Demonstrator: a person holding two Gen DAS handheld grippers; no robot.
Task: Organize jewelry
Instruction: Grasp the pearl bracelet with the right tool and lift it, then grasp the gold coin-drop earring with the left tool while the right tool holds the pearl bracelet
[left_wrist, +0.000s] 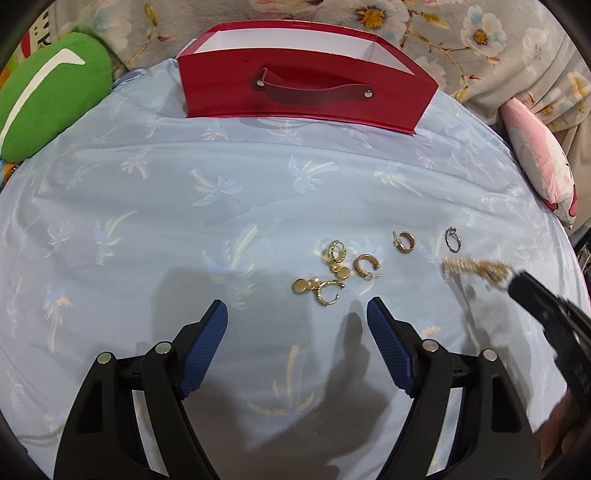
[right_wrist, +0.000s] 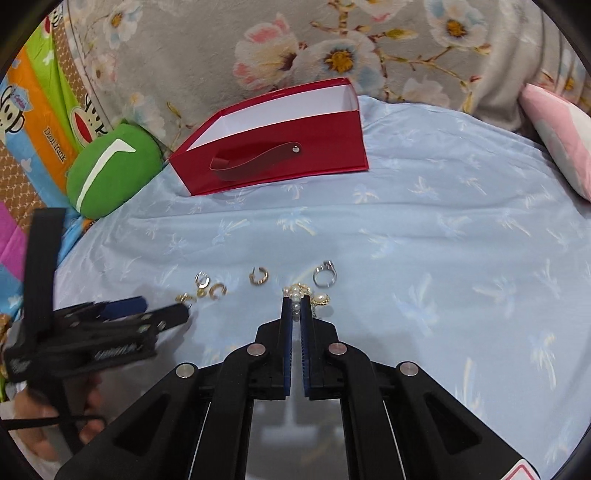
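Several gold hoop earrings (left_wrist: 332, 273) lie on the light blue sheet (left_wrist: 184, 206) just ahead of my left gripper (left_wrist: 297, 306), which stands open with nothing between its fingers. One more gold hoop (left_wrist: 404, 242) and a silver ring (left_wrist: 453, 240) lie to their right. My right gripper (right_wrist: 295, 301) is shut on a gold piece with pearls (right_wrist: 295, 291); in the left wrist view that piece (left_wrist: 476, 269) is blurred at the right gripper's (left_wrist: 517, 286) tip. The silver ring (right_wrist: 325, 277) lies just beyond it. An open red box (right_wrist: 273, 158) with a strap handle stands at the back.
A green cushion (left_wrist: 48, 92) lies left of the red box (left_wrist: 306, 85), and a pink pillow (left_wrist: 539, 155) at the right edge. A floral blanket (right_wrist: 332, 44) rises behind. A hand (right_wrist: 88, 406) holds the left gripper (right_wrist: 155, 310) at lower left.
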